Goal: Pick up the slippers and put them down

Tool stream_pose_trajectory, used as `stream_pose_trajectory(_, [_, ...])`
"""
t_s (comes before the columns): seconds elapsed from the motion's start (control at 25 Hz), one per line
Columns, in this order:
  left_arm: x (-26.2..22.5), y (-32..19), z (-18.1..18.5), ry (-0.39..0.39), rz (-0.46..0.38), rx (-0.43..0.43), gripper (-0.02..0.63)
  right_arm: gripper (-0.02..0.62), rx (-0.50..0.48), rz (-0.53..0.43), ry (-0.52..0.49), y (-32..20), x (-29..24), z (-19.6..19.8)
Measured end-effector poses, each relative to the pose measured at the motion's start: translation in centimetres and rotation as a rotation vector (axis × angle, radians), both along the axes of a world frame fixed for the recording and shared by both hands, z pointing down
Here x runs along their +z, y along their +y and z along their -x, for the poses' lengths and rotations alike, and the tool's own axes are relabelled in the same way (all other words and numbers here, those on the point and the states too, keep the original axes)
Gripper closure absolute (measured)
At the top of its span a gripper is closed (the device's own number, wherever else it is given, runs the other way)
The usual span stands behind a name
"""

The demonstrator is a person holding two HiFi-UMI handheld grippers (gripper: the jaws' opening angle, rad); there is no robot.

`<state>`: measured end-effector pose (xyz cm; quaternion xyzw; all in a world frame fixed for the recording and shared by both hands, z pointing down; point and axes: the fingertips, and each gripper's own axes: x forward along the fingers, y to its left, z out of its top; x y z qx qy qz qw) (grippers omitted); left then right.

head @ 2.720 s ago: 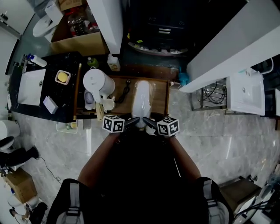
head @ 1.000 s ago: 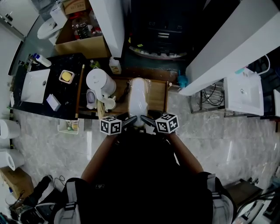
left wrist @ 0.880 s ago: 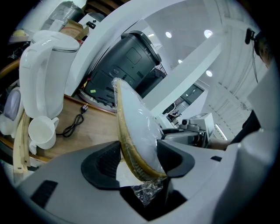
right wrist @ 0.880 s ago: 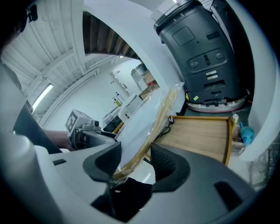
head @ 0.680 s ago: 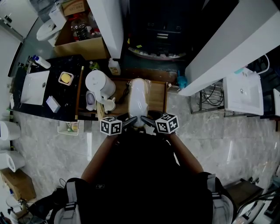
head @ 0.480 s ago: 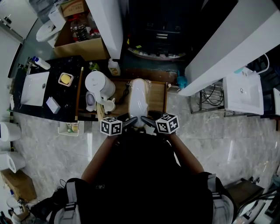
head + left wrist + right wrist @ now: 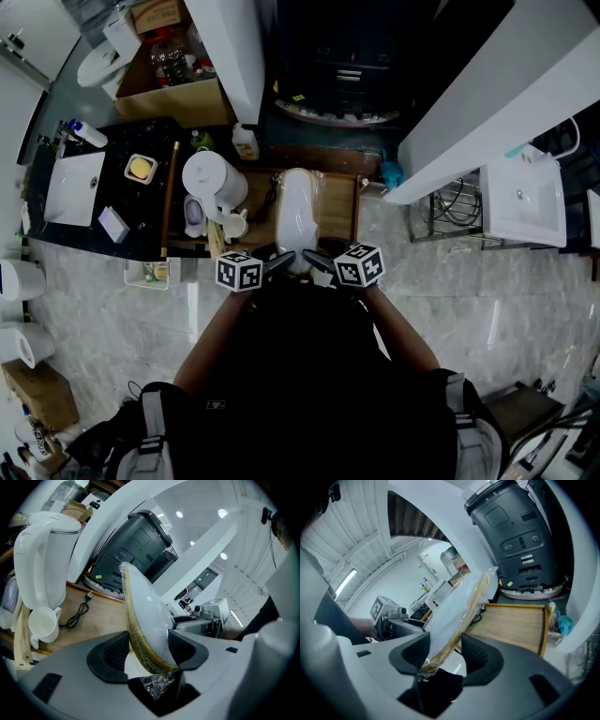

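Slippers (image 7: 298, 217): a white pair in clear plastic wrap is being held by its near end, its length reaching away over the wooden surface (image 7: 339, 211); whether the far end is touching the wood cannot be told.
Left tongs (image 7: 147, 654): being clamped on the near end of the pack, pads pressing on sole edge and wrap.
Right tongs (image 7: 440, 657): being pressed on that same end from the right, the pack pinched between the pads.
Neighbours: a white kettle (image 7: 212, 176) and a cup (image 7: 232, 223) are being left standing just left of the pack.
Handling: the pack is being judged light, soft and floppy, its wrap slippery.
Hold: the stiffer sole rim at the near end is being judged the best place, so that sagging and sliding are being limited.
Change: against the picture of a second ago nothing is being moved; tongs and pack are being kept in place, and only the framing is being shifted slightly since the earliest picture.
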<state>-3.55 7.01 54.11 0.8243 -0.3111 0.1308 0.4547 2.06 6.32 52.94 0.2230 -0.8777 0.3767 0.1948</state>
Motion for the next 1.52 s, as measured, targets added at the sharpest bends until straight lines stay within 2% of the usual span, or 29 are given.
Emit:
stream_pose_trajectory(0.88, [2.8, 0.1, -0.3, -0.021, 0.055, 0.034, 0.342, 0.385, -0.002, 0.072, -0.018, 0.0, 3.1, -0.3])
stream_pose_trajectory(1.2, [4.3, -0.8, -0.6, 0.017, 0.082, -0.004, 0.342, 0.39, 0.039, 0.09, -0.062, -1.1, 4.2, -0.7])
stream_pose_trajectory(1.52, [7.2, -1.7, -1.3, 0.013, 0.101, 0.026, 0.342, 0.391, 0.063, 0.13, -0.04, -1.9, 7.2, -1.4])
